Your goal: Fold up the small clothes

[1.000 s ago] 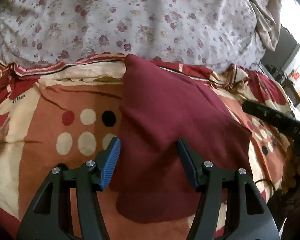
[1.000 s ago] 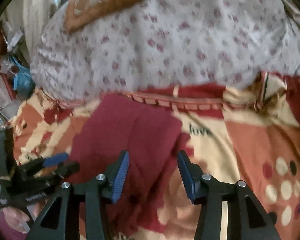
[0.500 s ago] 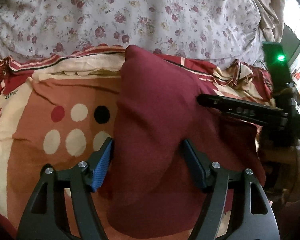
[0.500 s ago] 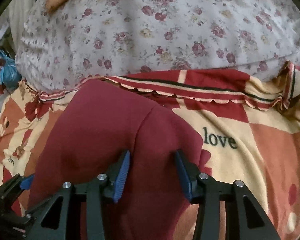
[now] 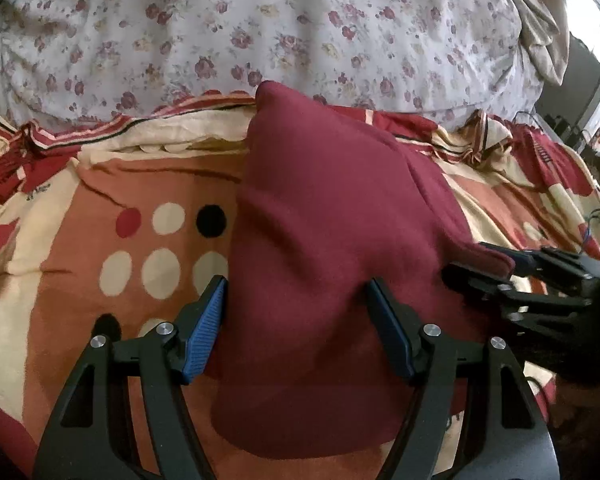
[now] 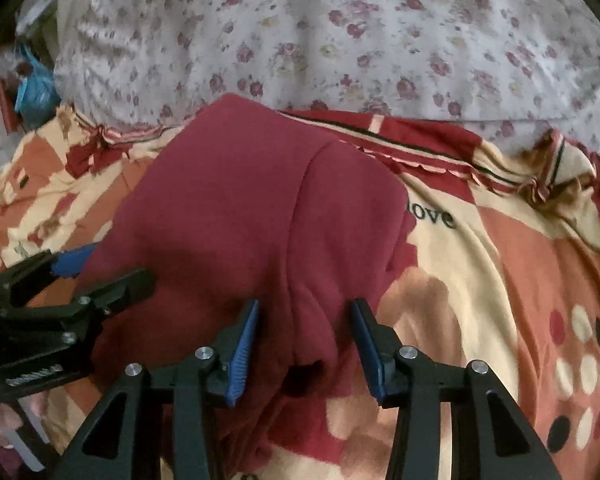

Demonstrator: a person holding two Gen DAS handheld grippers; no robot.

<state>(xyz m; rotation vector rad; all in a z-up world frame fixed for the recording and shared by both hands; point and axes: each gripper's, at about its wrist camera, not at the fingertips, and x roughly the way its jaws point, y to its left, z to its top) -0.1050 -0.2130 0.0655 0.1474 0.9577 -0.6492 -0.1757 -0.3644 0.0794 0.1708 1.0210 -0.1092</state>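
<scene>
Both grippers lowered onto the maroon garment; left gripper jaws just opened.
Left gripper and right gripper straddle cloth, jaws apart, unclamped.

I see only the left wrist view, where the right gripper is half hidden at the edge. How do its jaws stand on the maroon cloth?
Observer: The right gripper has its jaws apart, astride a raised fold of the maroon cloth. I cannot tell whether the pads press.
Operator: Is there anything below that fold?
Observer: Yes, a dark opening in the cloth gapes just below it, between the jaws.
Operator: What lies past the cloth's right edge?
Observer: The word "love" is printed on the blanket, right at that edge.
</scene>
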